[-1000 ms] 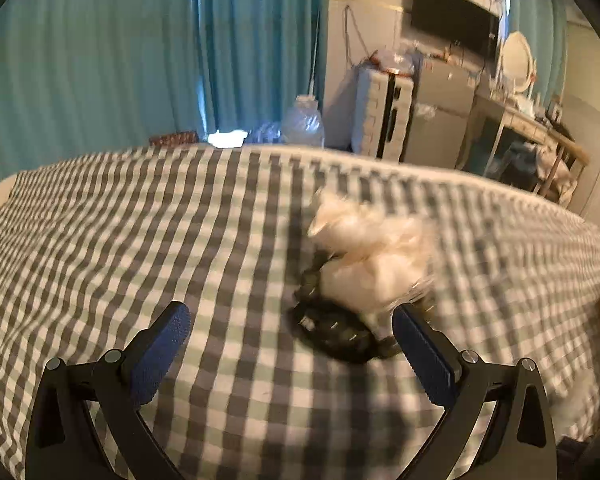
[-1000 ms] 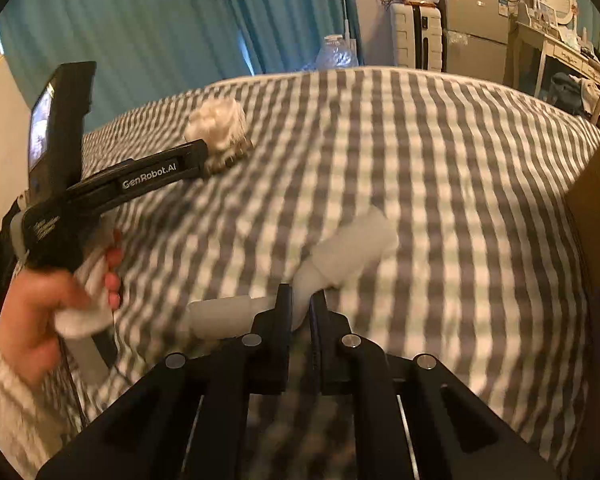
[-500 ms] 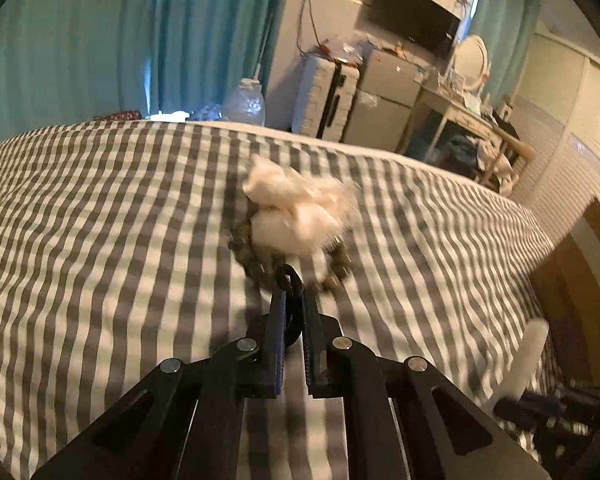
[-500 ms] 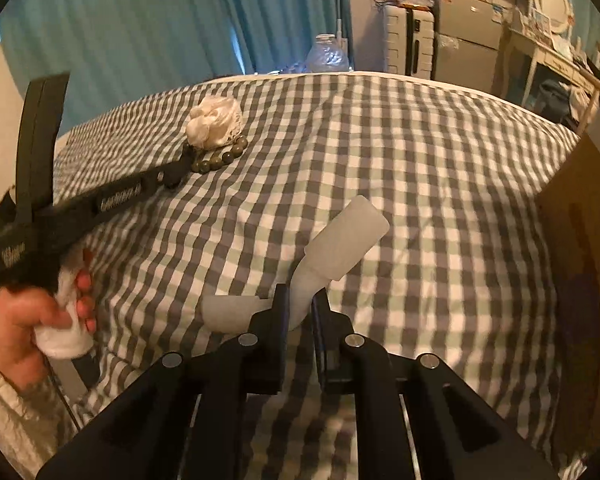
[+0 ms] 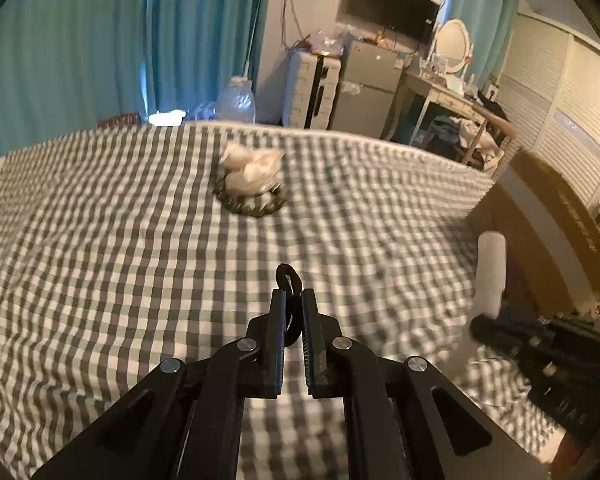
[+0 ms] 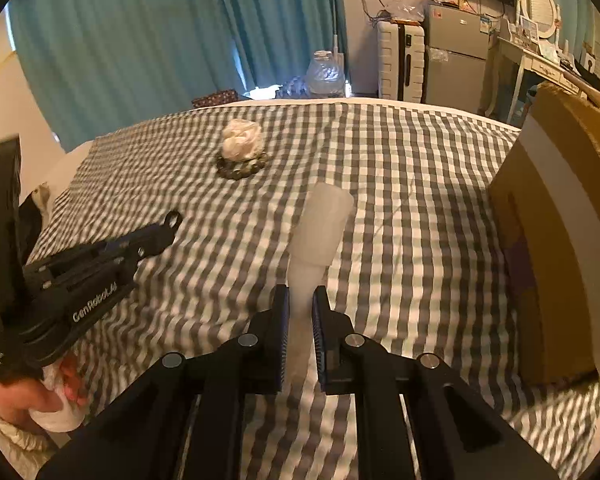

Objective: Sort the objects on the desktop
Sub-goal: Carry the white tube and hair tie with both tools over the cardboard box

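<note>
Left gripper [image 5: 293, 300] clamps a thin black elastic loop [image 5: 288, 278]; right gripper [image 6: 300, 300] clamps a white frosted plastic bottle [image 6: 318, 236] above the grey-checked bed [image 6: 420, 208].

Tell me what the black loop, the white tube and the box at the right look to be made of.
Black loop: probably elastic cord with a matte woven look, thin and bent into a soft ring between the left jaws.
White tube: likely frosted, semi-translucent plastic; smooth, milky, dully lit.
Box: corrugated cardboard, matte brown with a raw edge along its top.
</note>
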### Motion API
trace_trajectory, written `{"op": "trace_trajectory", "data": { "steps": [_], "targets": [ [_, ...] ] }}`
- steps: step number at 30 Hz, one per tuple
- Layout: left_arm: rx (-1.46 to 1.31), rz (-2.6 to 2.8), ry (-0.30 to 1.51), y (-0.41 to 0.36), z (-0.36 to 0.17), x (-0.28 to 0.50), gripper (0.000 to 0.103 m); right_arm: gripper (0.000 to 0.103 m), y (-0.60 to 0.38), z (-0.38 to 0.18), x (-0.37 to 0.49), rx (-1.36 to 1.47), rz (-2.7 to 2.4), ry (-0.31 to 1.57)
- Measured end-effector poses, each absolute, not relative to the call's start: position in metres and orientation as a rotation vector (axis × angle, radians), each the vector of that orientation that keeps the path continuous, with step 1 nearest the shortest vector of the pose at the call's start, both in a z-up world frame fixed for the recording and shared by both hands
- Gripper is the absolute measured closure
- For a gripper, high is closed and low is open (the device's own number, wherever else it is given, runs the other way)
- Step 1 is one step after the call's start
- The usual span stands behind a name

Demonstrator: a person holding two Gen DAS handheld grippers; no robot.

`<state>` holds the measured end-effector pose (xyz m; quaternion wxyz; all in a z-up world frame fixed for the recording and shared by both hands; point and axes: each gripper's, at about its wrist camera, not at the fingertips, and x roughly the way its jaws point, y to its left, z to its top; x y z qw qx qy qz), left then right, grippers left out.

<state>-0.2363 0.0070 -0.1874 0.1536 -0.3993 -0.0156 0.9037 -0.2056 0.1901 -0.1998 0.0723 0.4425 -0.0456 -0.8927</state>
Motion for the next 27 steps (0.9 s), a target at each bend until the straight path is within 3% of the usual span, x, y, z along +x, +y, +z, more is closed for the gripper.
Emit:
{"op": "trace_trajectory", "data": {
  "steps": [18, 27],
  "targets": [
    [-1.047, 2.571, -0.079, 0.038, -0.096, -0.127, 0.095, 0.092, 0.209, -0.120, -0.105, 1.183, -2.733, -0.196],
    [-0.856, 2.586, -0.036, 0.084, -0.010, -0.125, 0.095, 0.092, 0.262, -0.043, -0.096, 1.014, -2.838, -0.187]
  ]
}}
